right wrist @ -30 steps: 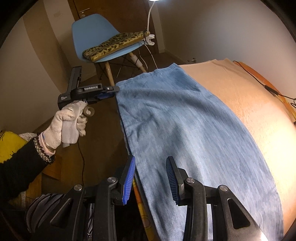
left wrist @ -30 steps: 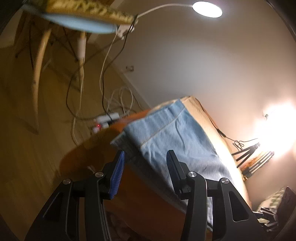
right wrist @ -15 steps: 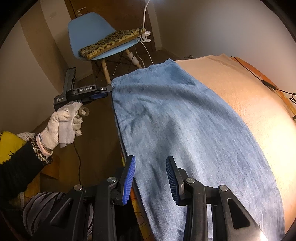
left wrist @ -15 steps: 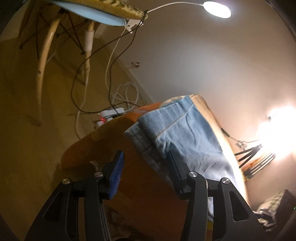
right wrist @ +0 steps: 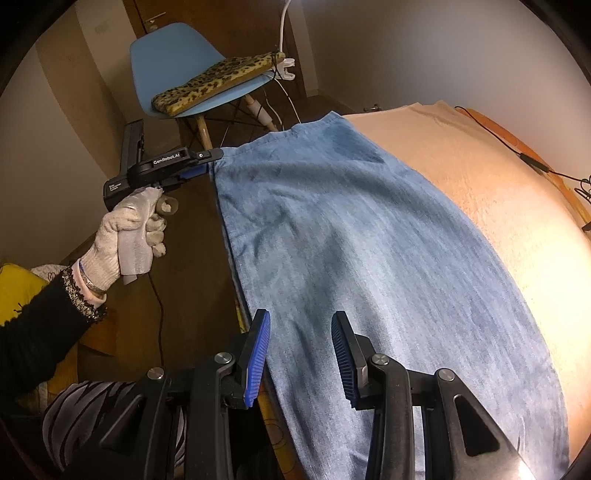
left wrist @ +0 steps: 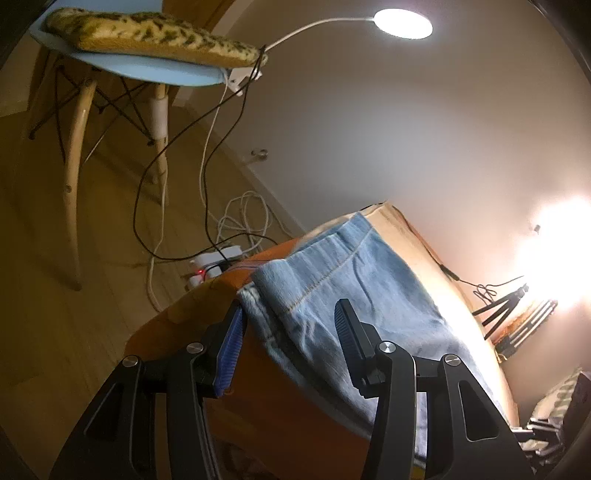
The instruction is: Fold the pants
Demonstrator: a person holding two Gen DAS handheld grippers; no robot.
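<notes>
Since 1 second ago the left gripper has edged in on the corner of the light blue denim pants, its jaws parted a touch wider, the hem between them but not pinched. Pants lie flat along the near edge of the peach-covered bed, likely smoothed for a lengthwise fold. Over that same edge the right gripper hovers with its jaws apart, gripping nothing, the cloth just beyond its tips.

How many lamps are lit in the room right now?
2: a white gooseneck lamp clipped to the blue chair, and a glaring light by the wall past the pants. Others may be out of view.
</notes>
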